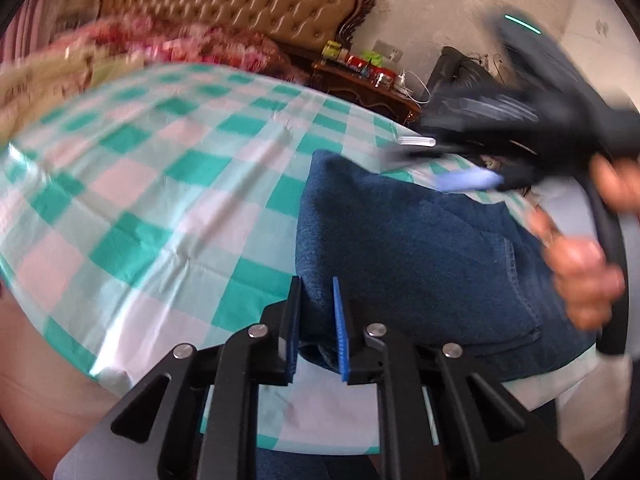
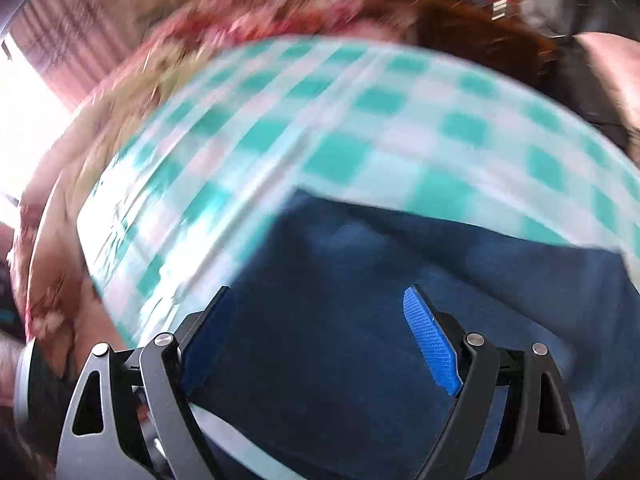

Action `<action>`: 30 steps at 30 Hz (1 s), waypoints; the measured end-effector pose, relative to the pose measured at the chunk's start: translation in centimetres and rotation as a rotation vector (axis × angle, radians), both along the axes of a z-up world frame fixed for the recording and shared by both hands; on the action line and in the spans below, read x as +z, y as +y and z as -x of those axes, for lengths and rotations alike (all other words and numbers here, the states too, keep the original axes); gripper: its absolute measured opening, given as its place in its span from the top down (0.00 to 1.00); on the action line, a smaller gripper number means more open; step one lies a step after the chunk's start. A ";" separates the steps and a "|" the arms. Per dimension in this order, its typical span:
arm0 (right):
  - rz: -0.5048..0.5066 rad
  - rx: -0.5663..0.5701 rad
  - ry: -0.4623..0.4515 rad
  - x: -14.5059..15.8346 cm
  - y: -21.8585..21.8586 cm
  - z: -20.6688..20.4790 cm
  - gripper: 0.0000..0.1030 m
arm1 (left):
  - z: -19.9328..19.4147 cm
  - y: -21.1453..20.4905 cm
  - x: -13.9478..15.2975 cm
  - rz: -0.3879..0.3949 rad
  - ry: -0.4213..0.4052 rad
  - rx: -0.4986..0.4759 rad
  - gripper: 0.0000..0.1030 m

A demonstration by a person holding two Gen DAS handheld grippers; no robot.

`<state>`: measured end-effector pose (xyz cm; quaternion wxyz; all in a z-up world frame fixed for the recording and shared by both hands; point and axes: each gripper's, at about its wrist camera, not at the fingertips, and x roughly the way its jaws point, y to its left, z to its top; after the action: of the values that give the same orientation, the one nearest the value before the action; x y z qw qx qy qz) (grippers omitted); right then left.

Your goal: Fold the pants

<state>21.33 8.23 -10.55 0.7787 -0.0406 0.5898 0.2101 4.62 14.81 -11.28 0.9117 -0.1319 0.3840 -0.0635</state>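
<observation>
Here we have the folded dark blue denim pants [image 1: 420,248] lying on the green-and-white checked sheet [image 1: 160,168] of the bed, in the lower right of the left wrist view and across the lower middle of the right wrist view [image 2: 360,280].

Our left claw [image 1: 316,332] sits at the bottom centre of its frame, its two blue-padded jaws drawn narrow around the near left edge of the denim; a fold of cloth shows between the pads, so we judge it is gripping the pants there, though the exact contact is partly hidden.

Our right claw [image 2: 320,340] stands wide, with nothing between its jaws, hovering over the denim near the bottom centre of its own frame. In the left wrist view the same tool [image 1: 472,164] appears blurred at the upper right, above the far end of the pants, held by our bare right hand [image 1: 580,264].

The bundle's long axis runs from the left claw, at the lower centre of the left view, up towards the upper right of that frame, where the right claw is. So each claw has one end: the left is already on the near edge, and the right is nearer the far edge.

Both views are smeared by motion, so finer details of seams and layers cannot be read.
</observation>
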 end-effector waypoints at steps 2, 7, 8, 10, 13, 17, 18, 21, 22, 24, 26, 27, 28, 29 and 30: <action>0.052 0.042 0.048 -1.1 2.5 -1.2 0.22 | 0.2 -0.8 0.7 -0.046 -0.019 -0.002 0.86; 0.171 0.083 0.100 -3.9 5.4 -2.2 0.37 | 0.7 -2.3 2.0 -0.136 -0.064 -0.012 0.87; 0.201 0.075 0.099 -4.4 5.4 -2.4 0.52 | 0.8 -2.4 2.2 -0.133 -0.069 -0.013 0.87; 0.194 0.061 0.087 -4.3 4.8 -2.4 0.67 | 0.8 -2.2 2.3 -0.095 -0.074 -0.010 0.87; 0.139 0.041 0.077 -3.3 3.0 -2.2 0.85 | 0.8 -0.5 1.5 0.056 -0.050 0.065 0.64; 0.061 0.019 0.058 -1.4 0.7 -1.7 0.88 | 0.2 -1.4 0.0 0.113 0.007 0.071 0.42; 0.045 0.016 0.057 -0.9 0.5 -1.7 0.88 | 0.0 -2.1 -0.1 0.097 0.015 0.072 0.45; -0.039 -0.004 0.044 1.8 -1.7 -1.3 0.89 | -0.1 -4.3 1.4 0.061 -0.012 0.052 0.85; -0.072 -0.013 0.031 2.8 -2.0 -1.1 0.89 | 0.3 -5.5 2.5 0.013 -0.048 0.045 0.87; -0.183 -0.047 0.007 6.5 -6.6 -0.4 0.89 | 1.2 -8.4 5.4 -0.087 -0.130 0.019 0.88; -0.264 -0.073 -0.037 9.9 -11.5 0.4 0.90 | 2.2 -12.1 8.4 -0.170 -0.223 -0.018 0.88; -0.294 -0.091 -0.068 11.7 -14.6 1.2 0.90 | 2.9 -15.0 10.2 -0.217 -0.287 -0.058 0.88; -0.324 -0.116 -0.101 13.4 -18.1 2.1 0.90 | 3.5 -17.8 11.6 -0.252 -0.341 -0.100 0.88; -0.346 -0.137 -0.119 14.4 -20.6 2.8 0.90 | 3.9 -20.0 12.5 -0.273 -0.376 -0.133 0.88; -0.374 -0.167 -0.135 15.4 -24.0 3.6 0.90 | 4.5 -23.3 13.5 -0.303 -0.422 -0.186 0.88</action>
<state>17.75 -15.81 4.86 0.8252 0.1393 0.4884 0.2474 0.10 -8.49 2.21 0.9711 0.0578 0.2011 -0.1151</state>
